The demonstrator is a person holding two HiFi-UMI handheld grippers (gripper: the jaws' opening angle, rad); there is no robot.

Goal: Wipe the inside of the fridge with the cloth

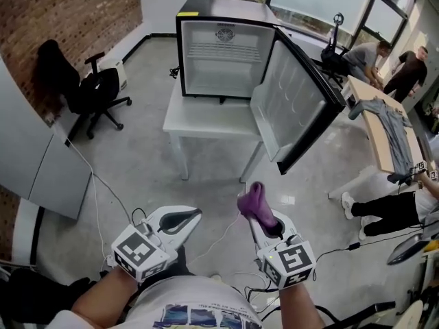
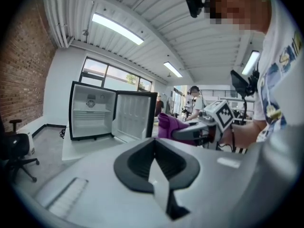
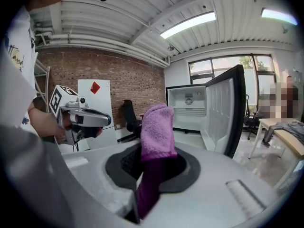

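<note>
A small black fridge (image 1: pixel 223 57) stands on a white table (image 1: pixel 206 120), its door (image 1: pixel 291 108) swung open to the right and its white inside bare. It is well ahead of both grippers. My right gripper (image 1: pixel 259 214) is shut on a purple cloth (image 1: pixel 252 201), which sticks up from the jaws in the right gripper view as a fuzzy fold (image 3: pixel 156 129). My left gripper (image 1: pixel 186 218) is held beside it, shut with nothing in it (image 2: pixel 153 148). The fridge (image 2: pixel 92 118) and the cloth (image 2: pixel 168 125) also show in the left gripper view.
A black office chair (image 1: pixel 82 88) stands at the left near a brick wall. A white cabinet (image 1: pixel 31 163) is at the near left. At the right are people, a long table (image 1: pixel 376 132) with a grey garment (image 1: pixel 396 122), and cables on the concrete floor (image 1: pixel 137 177).
</note>
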